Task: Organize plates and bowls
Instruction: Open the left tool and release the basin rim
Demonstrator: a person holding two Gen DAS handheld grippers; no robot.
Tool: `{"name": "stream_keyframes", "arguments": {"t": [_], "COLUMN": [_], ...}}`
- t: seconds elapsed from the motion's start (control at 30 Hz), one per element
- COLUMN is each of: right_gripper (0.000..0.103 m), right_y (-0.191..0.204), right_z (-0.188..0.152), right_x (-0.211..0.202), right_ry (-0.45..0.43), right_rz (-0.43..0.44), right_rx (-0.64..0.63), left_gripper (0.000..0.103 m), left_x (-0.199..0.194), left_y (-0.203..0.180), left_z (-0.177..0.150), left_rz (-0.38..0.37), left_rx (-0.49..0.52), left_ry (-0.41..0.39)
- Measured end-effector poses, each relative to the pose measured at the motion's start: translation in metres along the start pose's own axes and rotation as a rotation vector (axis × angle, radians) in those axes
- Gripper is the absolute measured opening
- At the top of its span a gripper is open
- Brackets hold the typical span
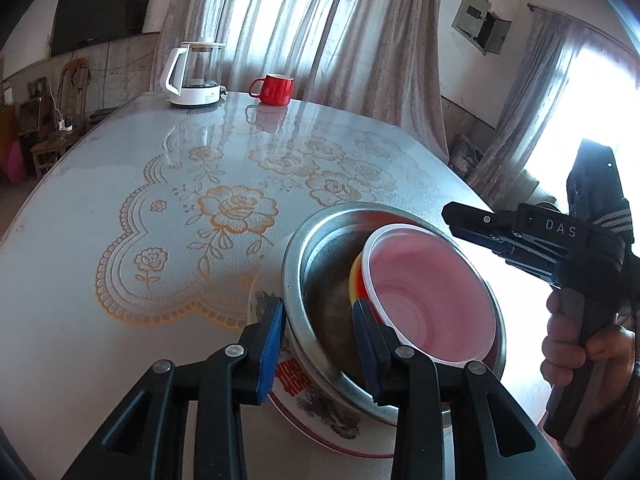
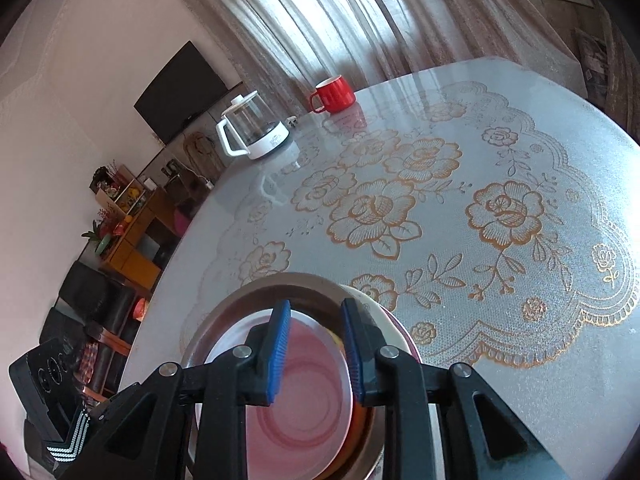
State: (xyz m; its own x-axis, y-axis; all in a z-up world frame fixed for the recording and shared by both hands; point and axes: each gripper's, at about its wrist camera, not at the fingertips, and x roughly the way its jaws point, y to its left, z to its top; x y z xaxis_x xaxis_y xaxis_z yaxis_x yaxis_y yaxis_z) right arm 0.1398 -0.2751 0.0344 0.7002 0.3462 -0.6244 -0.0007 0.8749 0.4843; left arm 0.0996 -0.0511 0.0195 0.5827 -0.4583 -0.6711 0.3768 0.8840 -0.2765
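Left wrist view puts my left gripper (image 1: 320, 344) at the bottom centre of the frame, its blue-padded fingers (image 1: 272, 344) clamped on the near wall of the steel bowl (image 1: 320, 272): one pad outside, the other inside against the rim. That steel bowl sits nested in a white enamel basin (image 1: 320, 404) with a red rim and a red double-happiness character on its side, and the whole stack looks tilted toward the camera. Inside the steel bowl rests a pink bowl (image 1: 432, 300) with a white rim, leaning to the right; a sliver of red and yellow shows at its left edge, which I cannot identify. At the right edge of the frame I see my right gripper (image 1: 468, 220) pointing left, just beside the stack's upper right rim, with my right hand (image 1: 580, 348) around its handle.

In the right wrist view, the right gripper's fingers (image 2: 352, 352) stand at a narrow gap above the pink bowl at lower centre, with nothing visibly between them; I cannot tell whether a pad touches the rim.

On the worktop (image 1: 120, 200), covered with a floral lace-print cloth, a glass kettle (image 1: 196, 74) with a white base and a red mug (image 1: 274, 89) stand well apart from the stack, toward the top of the frame before the curtains (image 1: 300, 20).
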Motion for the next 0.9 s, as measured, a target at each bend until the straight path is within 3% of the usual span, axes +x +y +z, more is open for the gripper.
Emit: {"name": "stream_keyframes", "arguments": {"t": [0.2, 0.37, 0.53, 0.77, 0.9], "right_gripper": [0.026, 0.027, 0.027, 0.030, 0.034], "right_y": [-0.005, 0.003, 0.013, 0.029, 0.039], "right_z": [0.002, -0.006, -0.010, -0.016, -0.032], "right_x": [-0.001, 0.004, -0.003, -0.026, -0.037], "right_ry": [-0.010, 0.027, 0.004, -0.070, -0.093], "right_rz": [-0.015, -0.005, -0.024, -0.065, -0.094], "right_rx": [0.024, -0.007, -0.044, -0.094, -0.118], "left_gripper": [0.035, 0.035, 0.036, 0.046, 0.054], "left_x": [-0.005, -0.013, -0.026, -0.038, -0.043], "left_y": [-0.004, -0.006, -0.006, -0.005, -0.005], "left_z": [-0.004, -0.006, -0.008, -0.015, -0.022], "left_rz": [0.020, 0.036, 0.074, 0.129, 0.200], "left_rx": [0.004, 0.005, 0.004, -0.016, -0.031], "left_ry": [-0.004, -0.021, -0.053, -0.080, -0.090]}}
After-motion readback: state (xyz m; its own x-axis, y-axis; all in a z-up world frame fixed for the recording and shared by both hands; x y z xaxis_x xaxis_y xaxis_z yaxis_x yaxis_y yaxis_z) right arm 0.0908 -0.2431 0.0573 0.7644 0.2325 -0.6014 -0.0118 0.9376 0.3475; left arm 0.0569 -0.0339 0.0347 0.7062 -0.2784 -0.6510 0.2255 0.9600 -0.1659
